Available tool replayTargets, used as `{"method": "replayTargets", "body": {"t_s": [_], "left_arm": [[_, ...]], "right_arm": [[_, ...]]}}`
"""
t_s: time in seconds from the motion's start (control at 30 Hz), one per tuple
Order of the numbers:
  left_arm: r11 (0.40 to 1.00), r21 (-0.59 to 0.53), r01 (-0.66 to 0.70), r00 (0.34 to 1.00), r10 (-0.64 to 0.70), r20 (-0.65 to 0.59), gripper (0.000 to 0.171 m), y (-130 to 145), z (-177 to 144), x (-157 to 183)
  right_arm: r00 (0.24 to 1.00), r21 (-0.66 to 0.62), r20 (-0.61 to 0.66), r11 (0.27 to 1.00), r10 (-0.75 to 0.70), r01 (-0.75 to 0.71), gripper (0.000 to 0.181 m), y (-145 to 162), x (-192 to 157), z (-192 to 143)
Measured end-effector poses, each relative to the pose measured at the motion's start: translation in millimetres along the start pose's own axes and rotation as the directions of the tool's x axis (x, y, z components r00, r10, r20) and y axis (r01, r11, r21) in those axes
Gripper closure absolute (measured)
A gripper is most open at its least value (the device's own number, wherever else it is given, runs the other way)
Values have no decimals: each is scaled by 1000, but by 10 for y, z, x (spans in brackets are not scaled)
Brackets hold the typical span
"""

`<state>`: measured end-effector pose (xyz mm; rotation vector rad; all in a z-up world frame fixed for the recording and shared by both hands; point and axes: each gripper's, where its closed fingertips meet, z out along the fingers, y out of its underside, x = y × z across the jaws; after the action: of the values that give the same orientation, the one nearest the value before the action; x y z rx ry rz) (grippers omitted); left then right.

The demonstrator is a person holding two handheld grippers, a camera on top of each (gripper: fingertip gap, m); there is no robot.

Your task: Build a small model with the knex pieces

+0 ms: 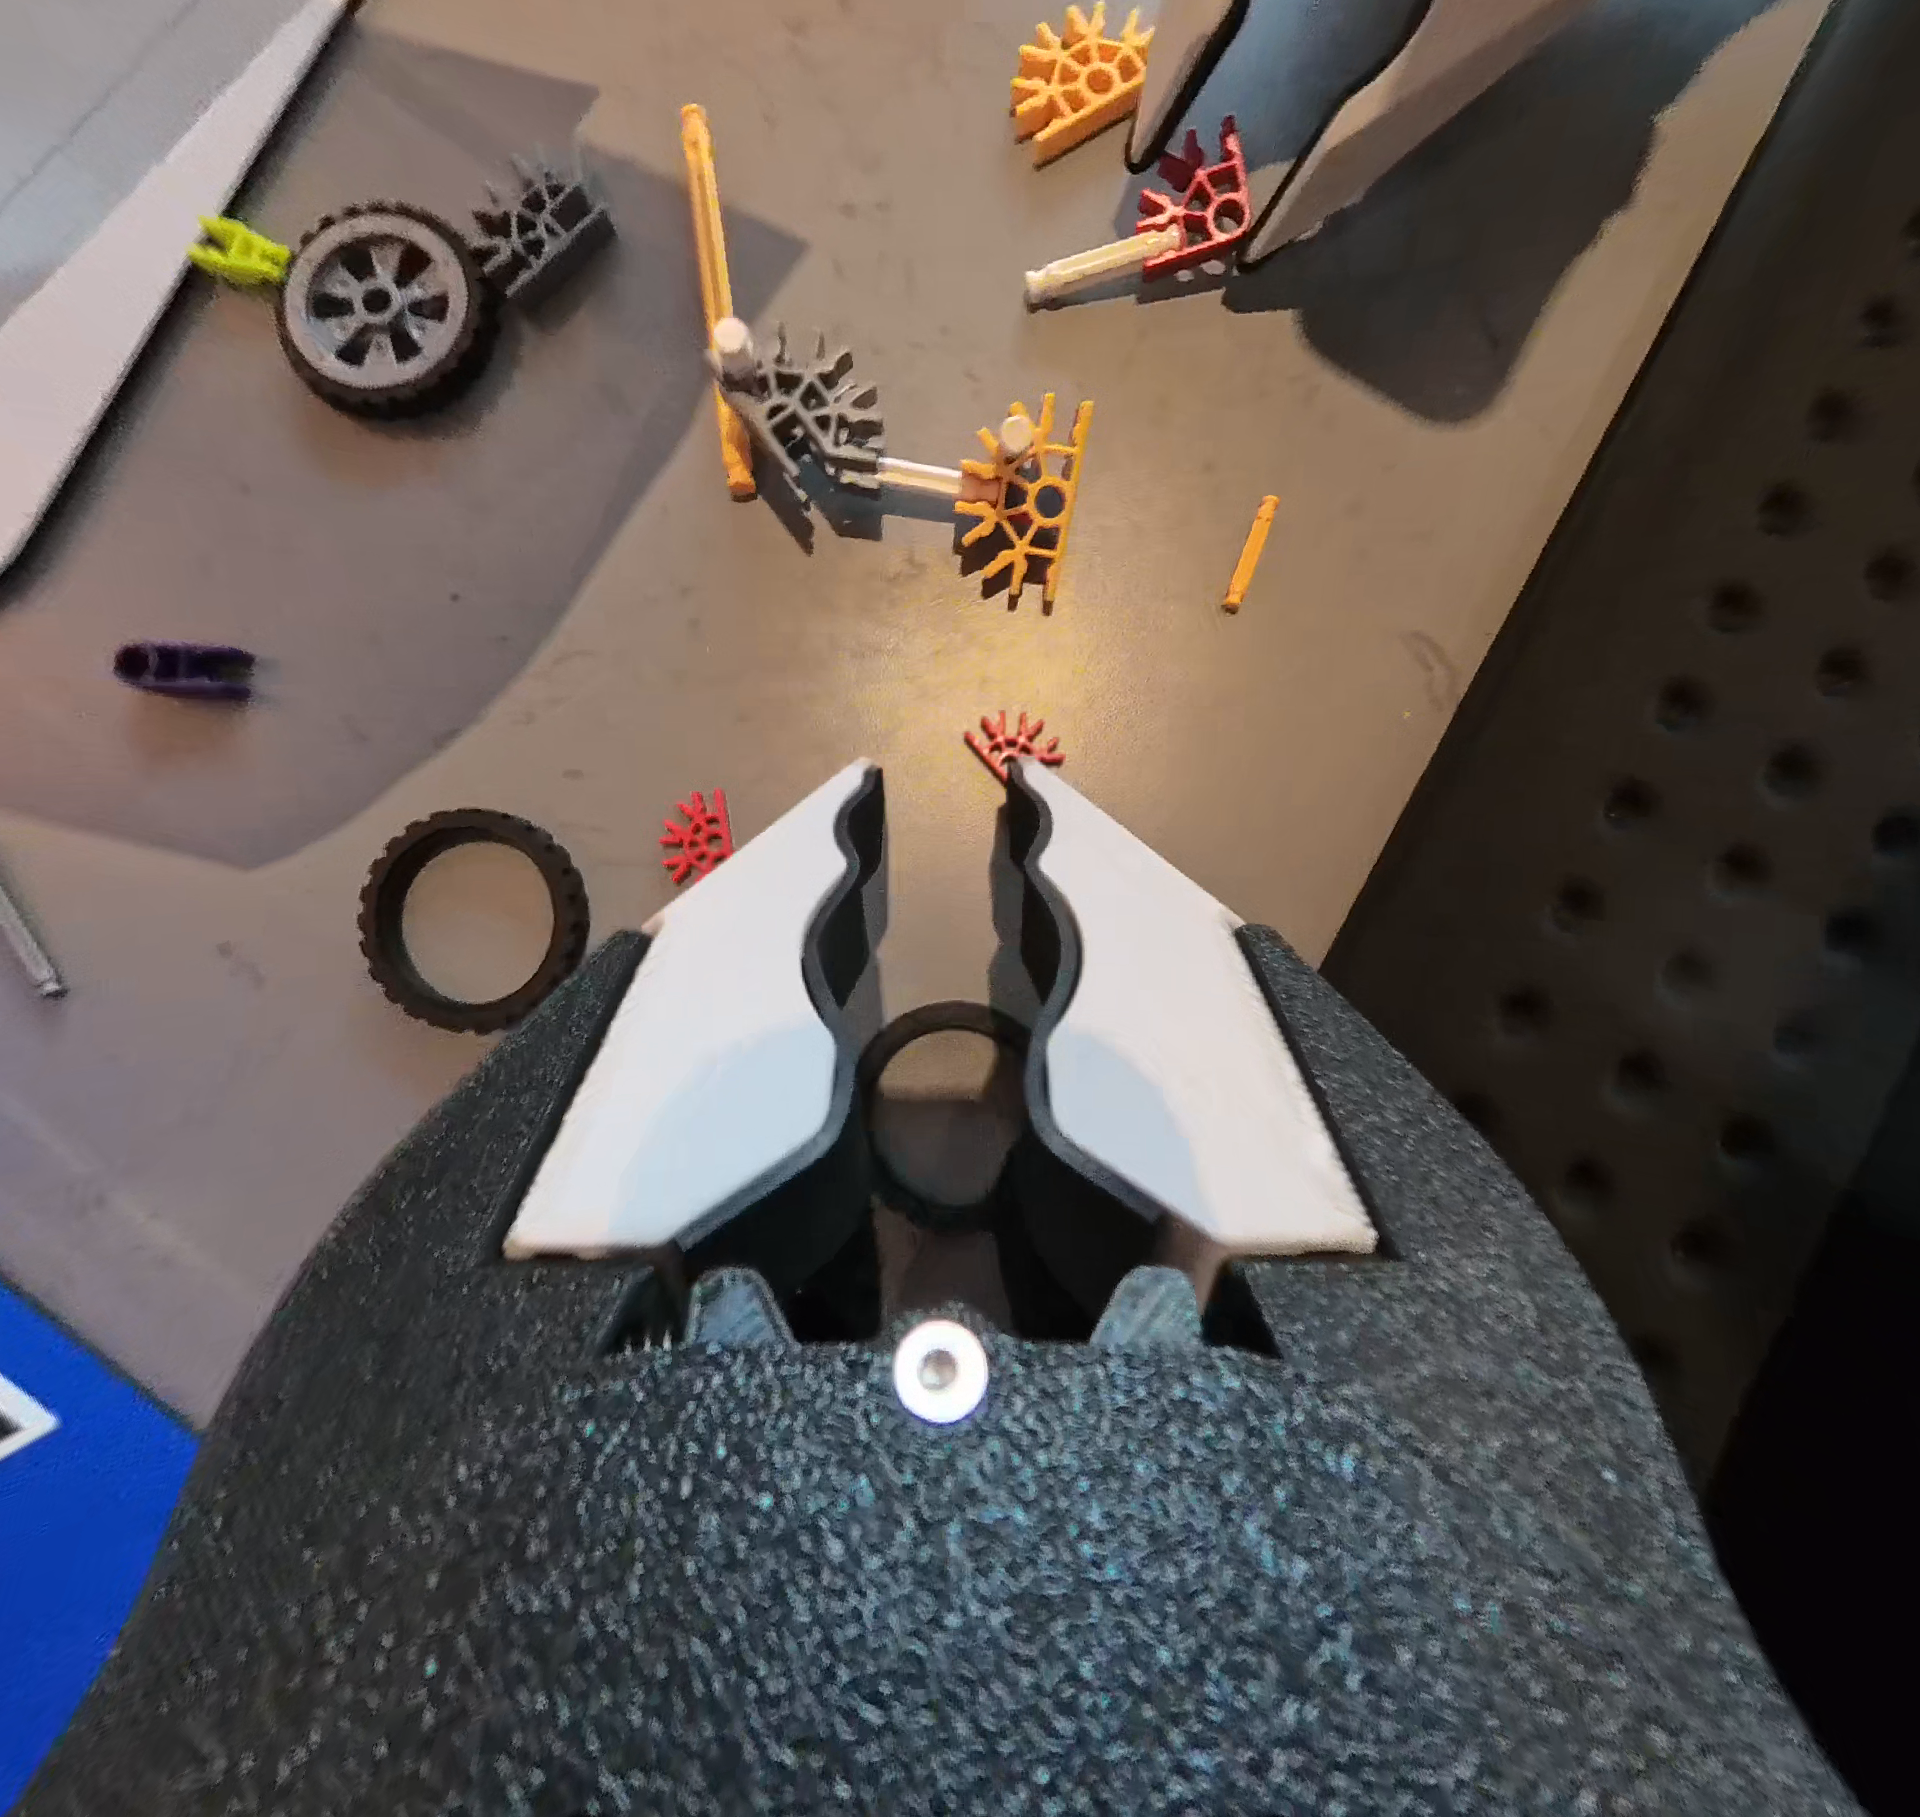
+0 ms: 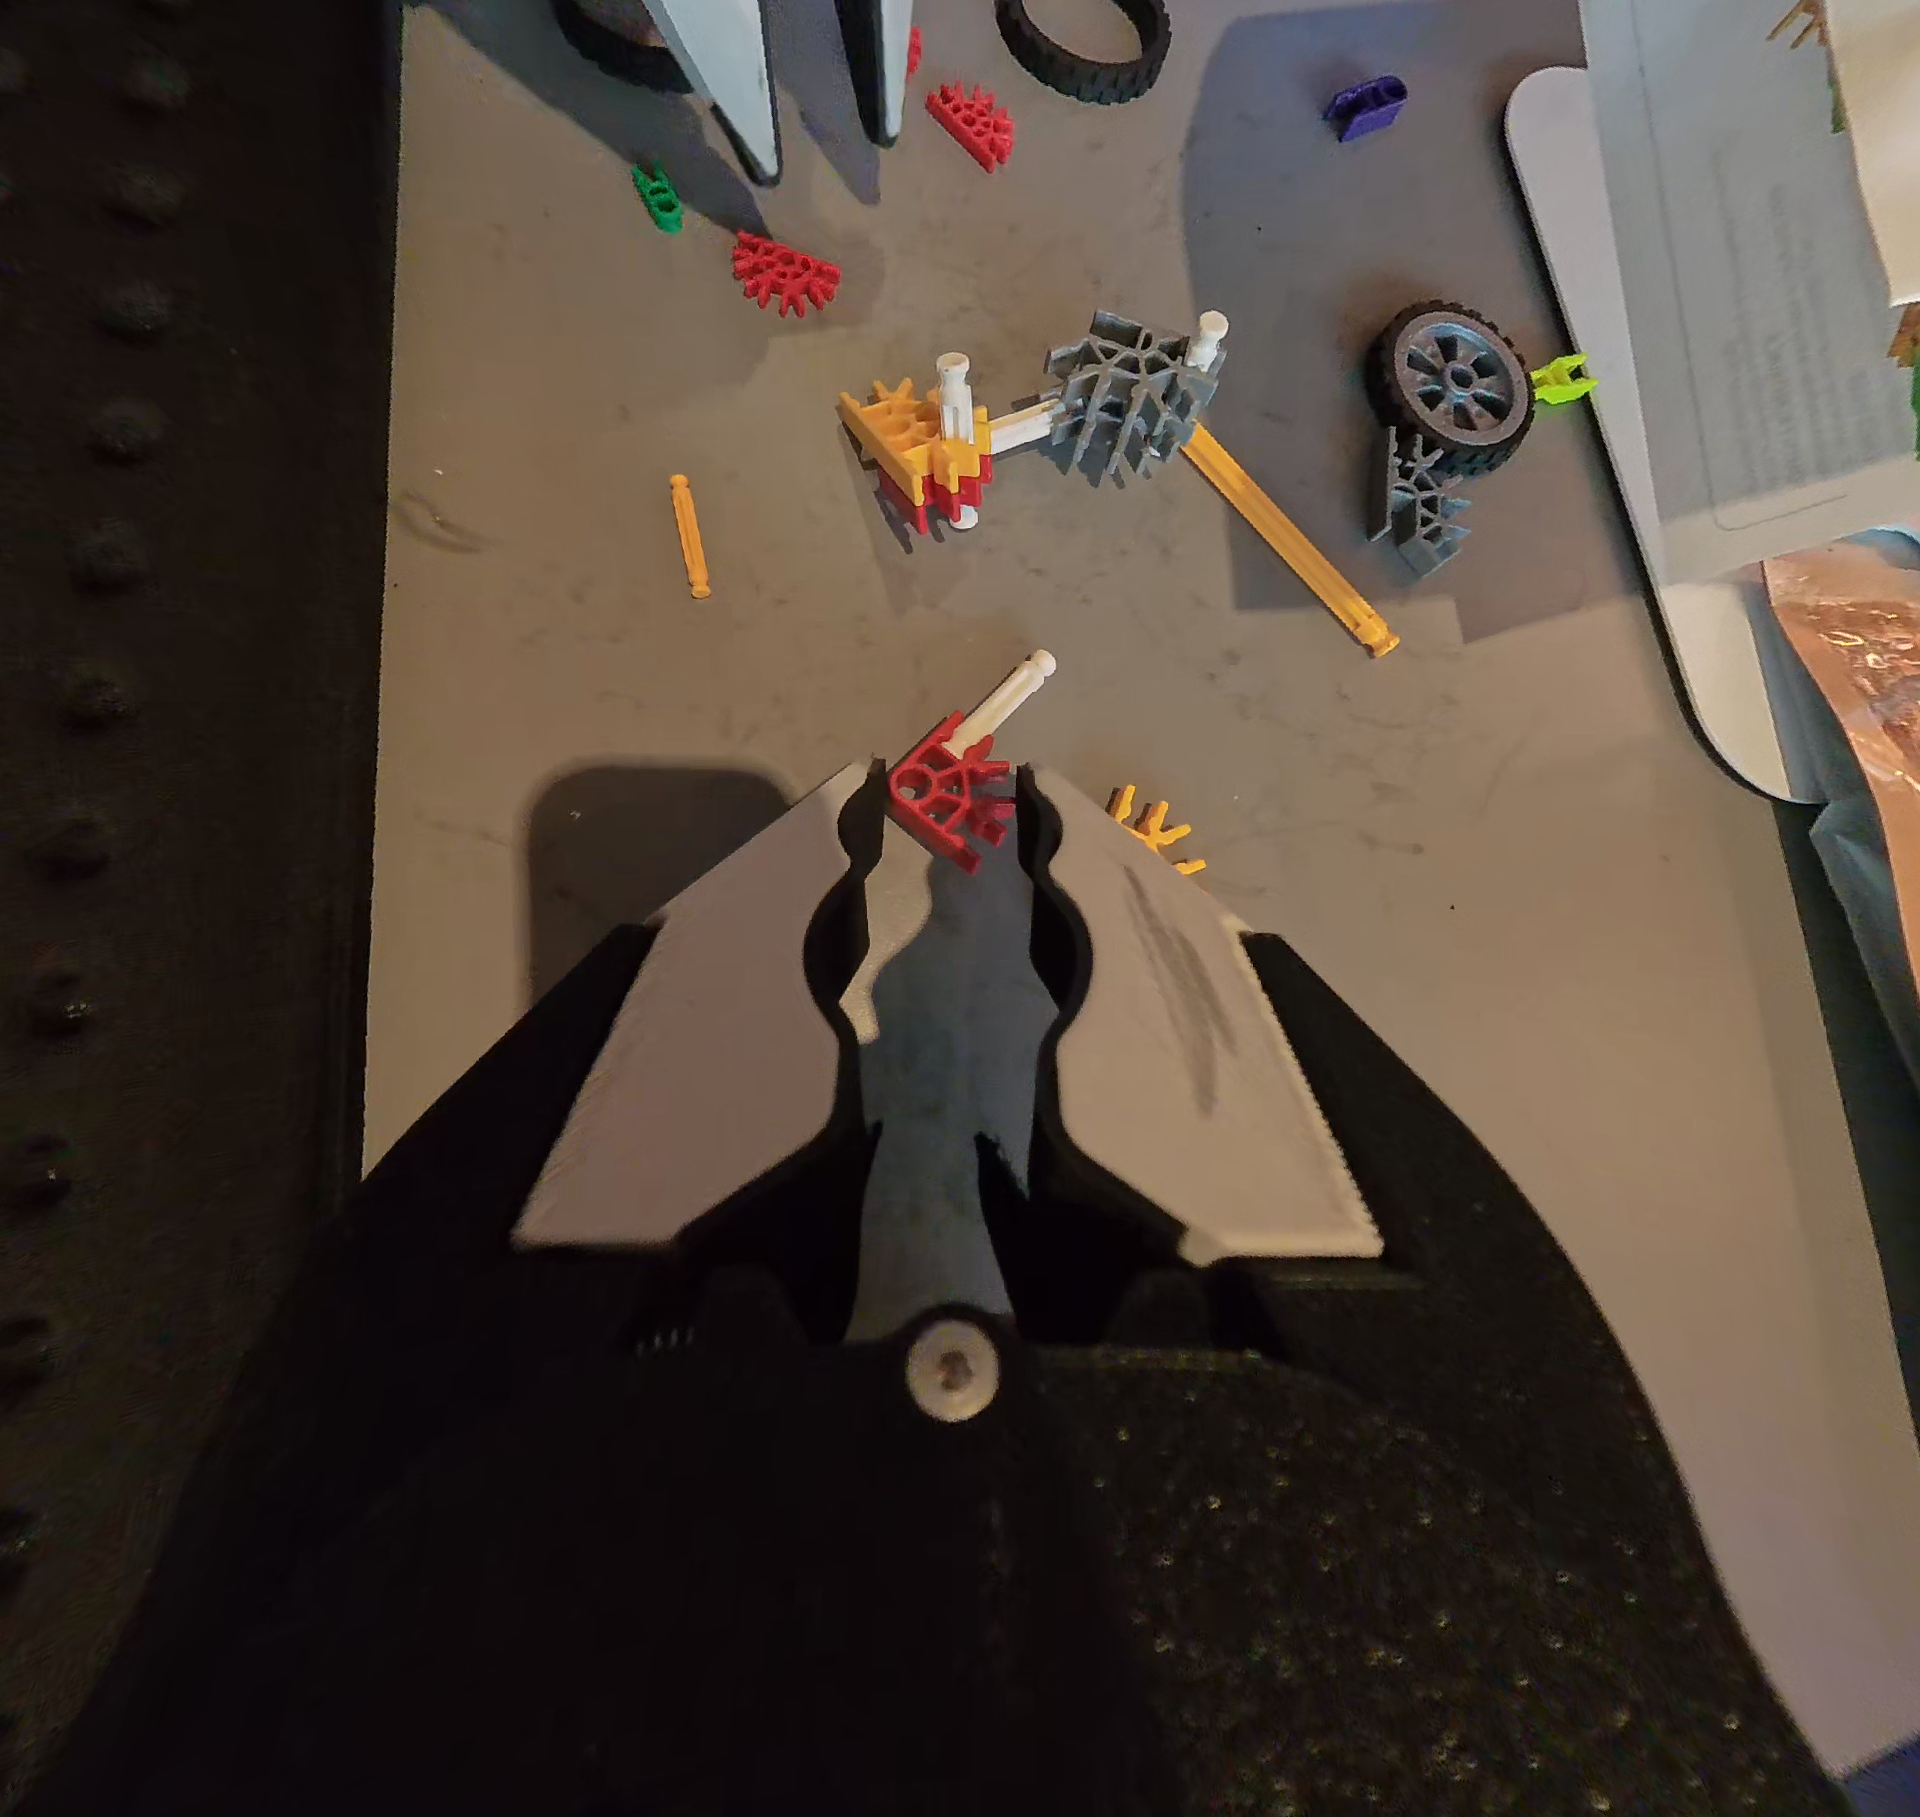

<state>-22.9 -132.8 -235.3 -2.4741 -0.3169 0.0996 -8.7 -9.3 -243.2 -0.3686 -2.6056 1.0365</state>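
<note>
**Two tools over scattered plastic building pieces**

Grey and matt, the surface [image 2: 623, 687] carries loose construction-toy parts, with a black perforated panel [image 1: 1714, 832] along one edge.

The right tool [image 2: 948, 780] points down at a red fan-shaped plastic connector with a short white rod plugged into it [image 2: 951, 796]. The connector sits right between the two fingertips; the jaws stand slightly apart, and whether they press on it cannot be told. Just beside the right fingertip lies a small yellow connector [image 2: 1158, 827].

The left tool [image 1: 943, 780] hangs above the surface with its jaws apart and nothing between them. A small red snowflake-shaped connector [image 1: 1013, 739] lies just past its right fingertip, and another red connector [image 1: 698, 834] lies beside its left fingertip. A loose black rubber tyre ring [image 1: 473, 920] rests to the left of it.

Between the two tools stands a small assembly of a grey connector, a yellow connector, white rods and a long translucent orange rod [image 2: 1122, 396]. Near it lies a short orange rod [image 2: 689, 536]. Farther off are a grey-hubbed black wheel [image 2: 1455, 385], a purple clip [image 2: 1366, 105] and a green clip [image 2: 657, 198].
</note>
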Motion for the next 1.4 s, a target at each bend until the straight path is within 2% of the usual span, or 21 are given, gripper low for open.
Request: {"method": "replayTargets", "body": {"t_s": [0.1, 0.33, 0.43, 0.5, 0.53, 0.73, 0.83, 1.1, 1.4], "left_arm": [[997, -57, 41, 998, -43, -37, 148, 120, 91, 36], [999, -30, 45, 987, -49, -155, 145, 8, 103, 350], [1000, 4, -18, 993, 18, -113, 145, -39, 45, 262], [999, -25, -31, 993, 28, -114, 140, -4, 30, 216], [998, -37, -59, 990, 54, -128, 135, 17, 26, 229], [989, -62, -131, 985, 123, -120, 134, -26, 138, 335], [992, -64, -111, 984, 101, -144, 134, -37, 218, 424], [994, -52, -98, 993, 94, -65, 151, -66, 252, 353], [997, -27, -69, 996, 67, -59, 152, -93, 265, 387]], "right_arm": [[1000, -1, 1, 1000, 0, 0, 157, 3, -1, 3], [1000, -2, 1, 1000, 1, -1, 157, 8, 0, 5], [1000, 0, -1, 1000, 0, 0, 157, 1, 5, -2], [1000, 2, -2, 1000, 0, 1, 157, -3, 4, -5], [1000, 1, -2, 1000, -1, 1, 157, -2, 4, -6], [1000, 2, -3, 1000, -3, 3, 157, -4, 5, -10], [1000, 2, -3, 1000, -5, 5, 157, -6, 0, -9], [1000, 2, 2, 1000, -11, 11, 157, -12, -16, -4], [1000, 19, 10, 1000, -14, 14, 155, -38, -36, -33]]}}
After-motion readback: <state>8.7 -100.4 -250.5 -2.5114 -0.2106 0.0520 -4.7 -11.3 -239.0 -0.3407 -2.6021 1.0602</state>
